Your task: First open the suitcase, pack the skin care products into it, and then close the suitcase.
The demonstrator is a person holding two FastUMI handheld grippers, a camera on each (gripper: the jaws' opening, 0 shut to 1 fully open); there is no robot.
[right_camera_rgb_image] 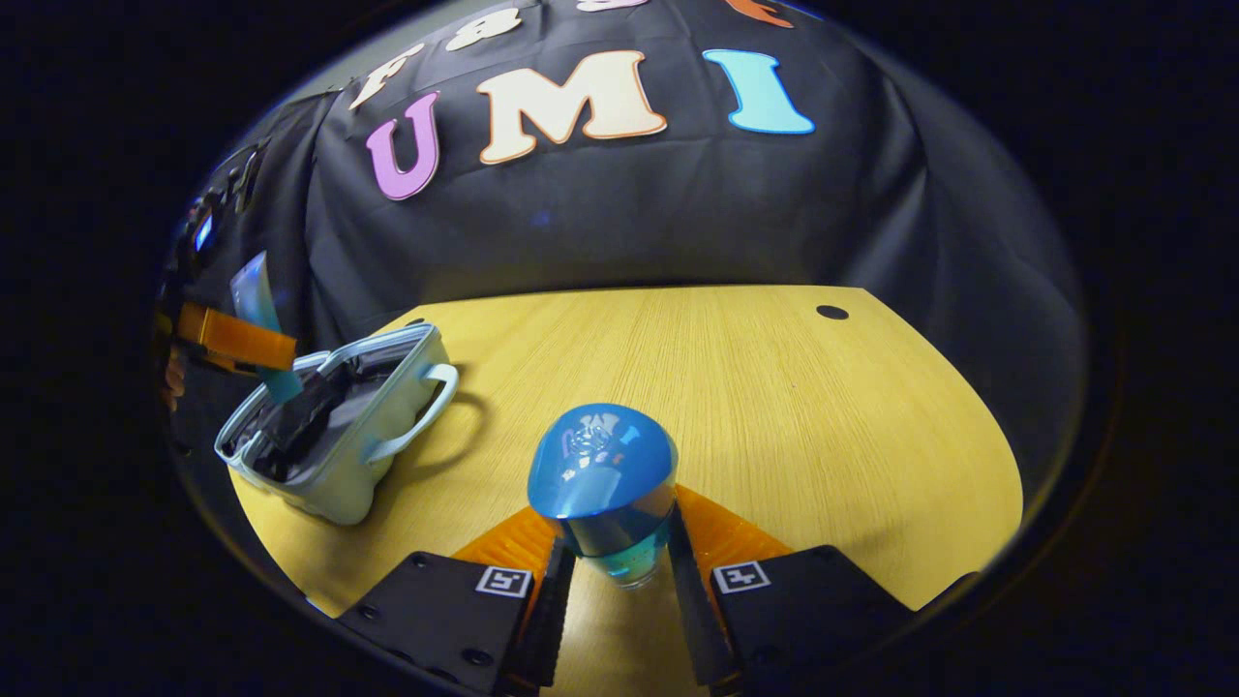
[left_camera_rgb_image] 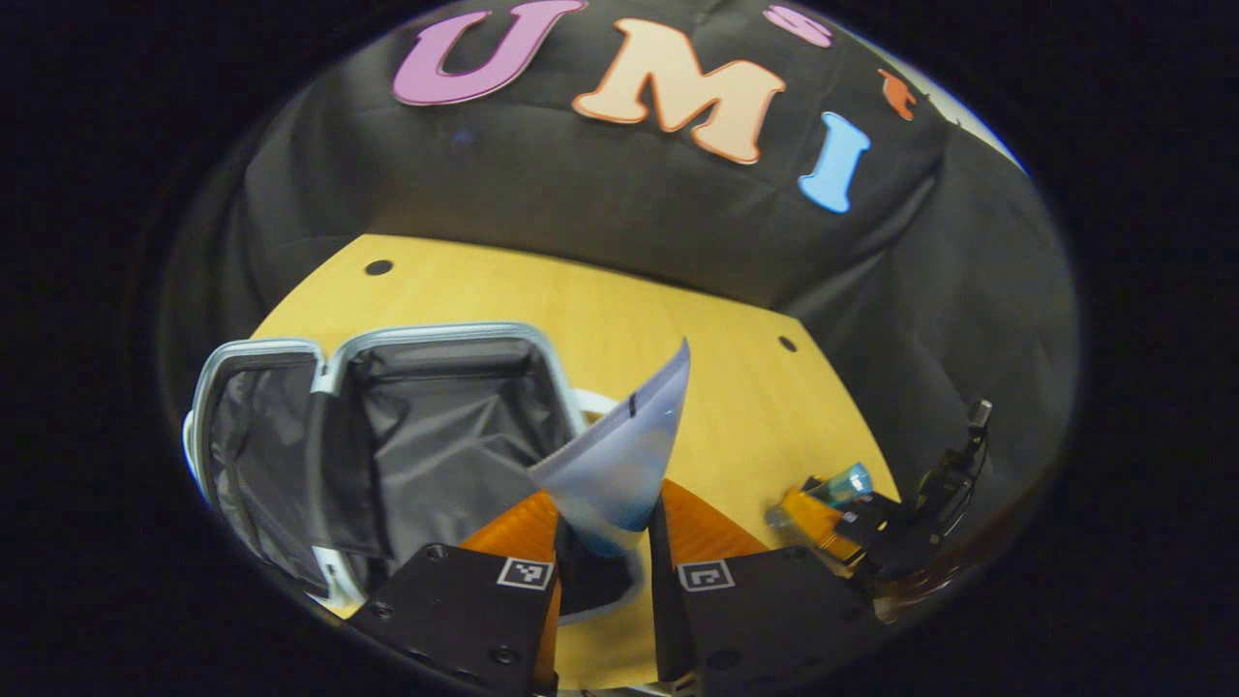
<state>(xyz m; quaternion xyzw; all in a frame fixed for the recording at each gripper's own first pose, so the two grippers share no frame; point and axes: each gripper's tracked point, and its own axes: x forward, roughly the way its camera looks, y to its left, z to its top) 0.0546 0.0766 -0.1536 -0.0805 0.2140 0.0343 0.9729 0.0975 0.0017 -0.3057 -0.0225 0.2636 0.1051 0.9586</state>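
A small pale suitcase [left_camera_rgb_image: 290, 426] lies open on the wooden table [left_camera_rgb_image: 600, 310], its dark grey lining showing; in the right gripper view the suitcase [right_camera_rgb_image: 339, 436] sits at the left with its handle toward the table's middle. My left gripper [left_camera_rgb_image: 605, 542] is shut on a pale blue squeeze tube [left_camera_rgb_image: 624, 455], held just right of the open case. In the right gripper view the left gripper [right_camera_rgb_image: 242, 344] holds the tube [right_camera_rgb_image: 256, 300] above the case. My right gripper [right_camera_rgb_image: 615, 561] is shut on a blue-capped bottle [right_camera_rgb_image: 605, 474] with teal liquid. The right gripper [left_camera_rgb_image: 852, 523] and bottle [left_camera_rgb_image: 842, 484] appear at lower right in the left gripper view.
The booth's black cloth wall [right_camera_rgb_image: 629, 213] stands behind the table. Small round holes [right_camera_rgb_image: 831, 312] mark the tabletop near its far corners. Bare wood stretches to the right of the suitcase.
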